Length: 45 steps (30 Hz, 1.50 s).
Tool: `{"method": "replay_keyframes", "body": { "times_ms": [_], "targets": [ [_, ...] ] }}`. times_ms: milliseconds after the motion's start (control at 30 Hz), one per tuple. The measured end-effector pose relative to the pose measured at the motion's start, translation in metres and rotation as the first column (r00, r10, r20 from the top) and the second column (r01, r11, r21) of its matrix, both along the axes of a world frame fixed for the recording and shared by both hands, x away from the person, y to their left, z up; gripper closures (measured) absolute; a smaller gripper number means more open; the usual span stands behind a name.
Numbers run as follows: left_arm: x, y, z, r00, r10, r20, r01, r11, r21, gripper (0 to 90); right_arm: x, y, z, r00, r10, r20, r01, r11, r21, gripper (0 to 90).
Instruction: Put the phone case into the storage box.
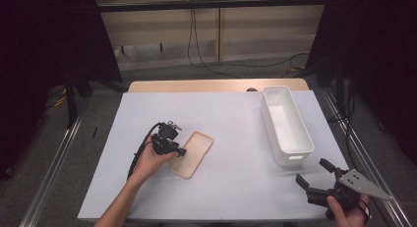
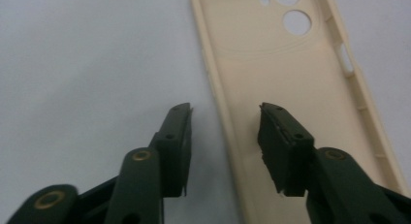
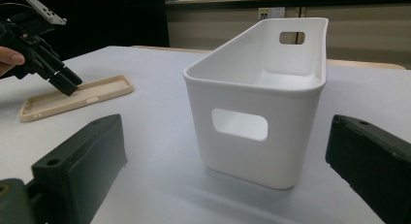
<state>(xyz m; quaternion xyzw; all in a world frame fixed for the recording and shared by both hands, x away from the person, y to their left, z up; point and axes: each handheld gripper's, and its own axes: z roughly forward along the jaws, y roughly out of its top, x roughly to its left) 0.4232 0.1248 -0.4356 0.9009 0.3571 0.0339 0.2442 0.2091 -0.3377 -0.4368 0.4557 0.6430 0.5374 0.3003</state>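
**Fingers astride the case rim, nothing lifted yet**

Fingers (image 2: pixel 177 146) of the left gripper (image 2: pixel 224 136) stand apart, one outside the long rim of the phone case (image 2: pixel 286 103) and one over its inner floor. Rim sits between them; no squeeze visible.

Right gripper (image 3: pixel 223 175): jaws wide apart, nothing between them, facing the near end of the white bin (image 3: pixel 264 107).

Position
- Phone case (image 1: pixel 192 153) lies flat, open side up, on the white table cover (image 1: pixel 221 187), left of centre. Camera cut-outs at its far end in the left gripper view.
- Left gripper (image 1: pixel 183 152) low at the case's left edge, held from the near-left.
- White bin (image 1: pixel 285 124) upright and empty, toward the right, well apart from the case.
- Right gripper (image 1: pixel 314 177) near the front-right corner of the cover, just short of the bin's near end.

Progress (judged)
- Approach made, jaws aligned on the rim.
- Left: close, lift, carry. Bin looks the likely destination; case not yet in it.

Edges and room
- Rim is thin and looks pliable; a shallow bite could slip off or flex it.
- Open cover lies between case and bin, nothing in the path.
- Bin wall is tall, so the case must clear the lip.
- Bin is narrow; the case likely goes in lengthwise.
- Right gripper sits close to the front edge.
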Motion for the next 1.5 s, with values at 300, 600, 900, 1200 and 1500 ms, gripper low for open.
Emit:
{"method": "replay_keyframes", "body": {
  "times_ms": [300,600,900,1200,1500],
  "targets": [
    [0.0,-0.0018,-0.0001,0.9993,0.002,-0.036,-0.003,0.9998,-0.021,67.5,0.0001,0.0007,0.0,1.0,-0.002,-0.002,0.002,1.0,0.005,0.5],
    [0.0034,-0.0019,0.0,0.9972,0.036,-0.066,-0.038,0.999,-0.024,71.6,0.0005,0.0014,-0.0001,1.0,0.0,-0.004,0.0,1.0,0.005,0.5],
    [0.0047,-0.0047,0.0013,0.9955,0.057,-0.075,-0.058,0.9983,-0.004,77.4,0.001,0.0015,-0.0002,1.0,0.002,-0.002,-0.002,1.0,0.003,0.6],
    [0.0063,-0.0055,0.0022,0.9943,0.081,-0.07,-0.081,0.9967,0.012,84.1,0.0014,0.0017,-0.0004,1.0,0.003,-0.003,-0.003,1.0,0.002,0.6],
    [0.0054,-0.0059,0.0021,0.9957,0.078,-0.05,-0.077,0.9969,0.016,87.0,0.0018,0.0019,-0.0006,1.0,0.005,-0.003,-0.005,1.0,0.001,0.6]
  ]
}}
